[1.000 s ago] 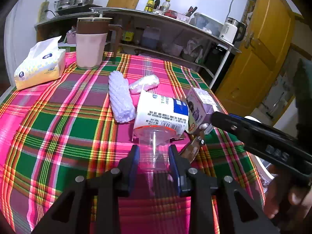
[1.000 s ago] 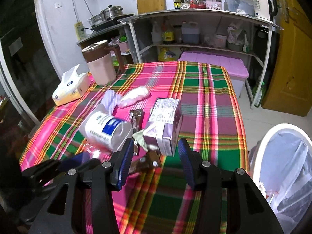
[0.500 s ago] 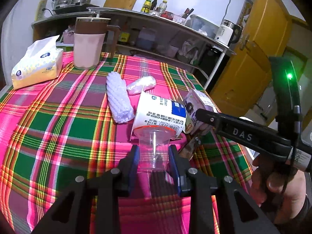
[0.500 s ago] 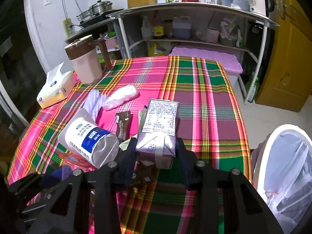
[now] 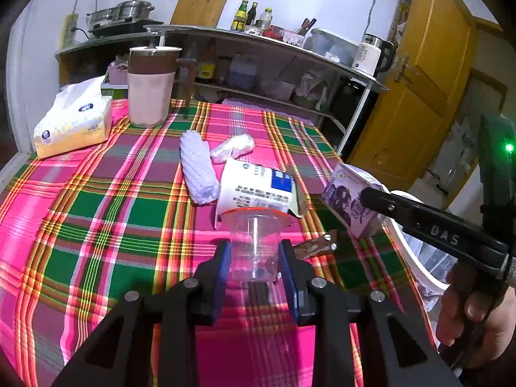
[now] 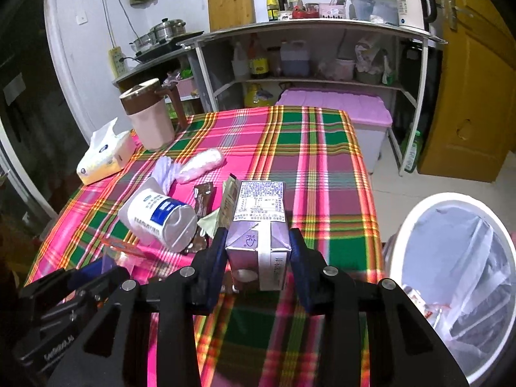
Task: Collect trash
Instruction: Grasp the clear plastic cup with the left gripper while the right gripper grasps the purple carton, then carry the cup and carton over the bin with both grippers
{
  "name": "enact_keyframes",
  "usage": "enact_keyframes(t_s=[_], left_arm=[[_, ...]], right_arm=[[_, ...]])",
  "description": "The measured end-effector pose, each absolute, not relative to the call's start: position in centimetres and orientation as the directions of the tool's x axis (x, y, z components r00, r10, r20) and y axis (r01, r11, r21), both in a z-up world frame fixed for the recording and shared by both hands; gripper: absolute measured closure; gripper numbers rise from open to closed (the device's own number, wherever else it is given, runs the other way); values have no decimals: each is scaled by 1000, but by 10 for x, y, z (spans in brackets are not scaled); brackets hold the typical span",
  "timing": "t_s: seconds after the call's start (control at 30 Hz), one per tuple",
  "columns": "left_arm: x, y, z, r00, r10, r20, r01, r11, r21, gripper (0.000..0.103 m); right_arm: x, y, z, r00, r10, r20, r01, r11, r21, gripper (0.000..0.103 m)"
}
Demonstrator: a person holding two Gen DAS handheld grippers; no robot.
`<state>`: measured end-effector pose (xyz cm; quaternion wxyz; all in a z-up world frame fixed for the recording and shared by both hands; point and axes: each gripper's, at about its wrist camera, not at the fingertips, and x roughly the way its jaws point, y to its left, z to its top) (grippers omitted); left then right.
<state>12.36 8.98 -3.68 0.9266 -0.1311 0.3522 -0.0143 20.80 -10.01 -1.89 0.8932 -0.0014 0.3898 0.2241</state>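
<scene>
My left gripper (image 5: 254, 258) is shut on a clear plastic cup (image 5: 254, 245) with a red rim, held over the plaid tablecloth (image 5: 96, 213). My right gripper (image 6: 258, 251) is shut on a purple drink carton (image 6: 259, 219) and holds it lifted off the table; the carton also shows in the left wrist view (image 5: 351, 203). A white tub with a blue label (image 5: 258, 190) lies on its side on the table. A brown wrapper (image 6: 203, 198), a white corrugated roll (image 5: 198, 167) and a small wrapped bundle (image 5: 232, 148) lie near it.
A white bin with a plastic liner (image 6: 458, 277) stands on the floor right of the table. A tissue pack (image 5: 74, 125) and a pink jug with a brown lid (image 5: 150, 90) stand at the table's far left. Shelves (image 6: 322, 51) and a yellow door (image 6: 477, 90) are behind.
My right gripper closed on the purple carton and lifted it off the table toward the right. My left gripper kept its hold on the clear cup and raised it a little.
</scene>
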Motion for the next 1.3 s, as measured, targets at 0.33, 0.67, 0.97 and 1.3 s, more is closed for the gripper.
enact_keyframes(t_s=[0.33,0.67,0.97,1.3], left_arm=[[108,66,-18,766,-141,-628,-21,970,-243,72],[109,34,-9,758,-183,-626,42,972,-233,72],[124,-7,-1,743,-243,-624,133,967,-219,72],[150,-72,-3,695,-340,-634,272,940,-205,72]], right_arm=[[172,-134,-3,621,417,-664,-396,898,193,64],[155,-168,6,653,398,-644,-356,912,203,64],[149,-208,7,686,351,-637,-285,936,209,64],[151,-269,-3,707,262,-656,-155,964,218,64]])
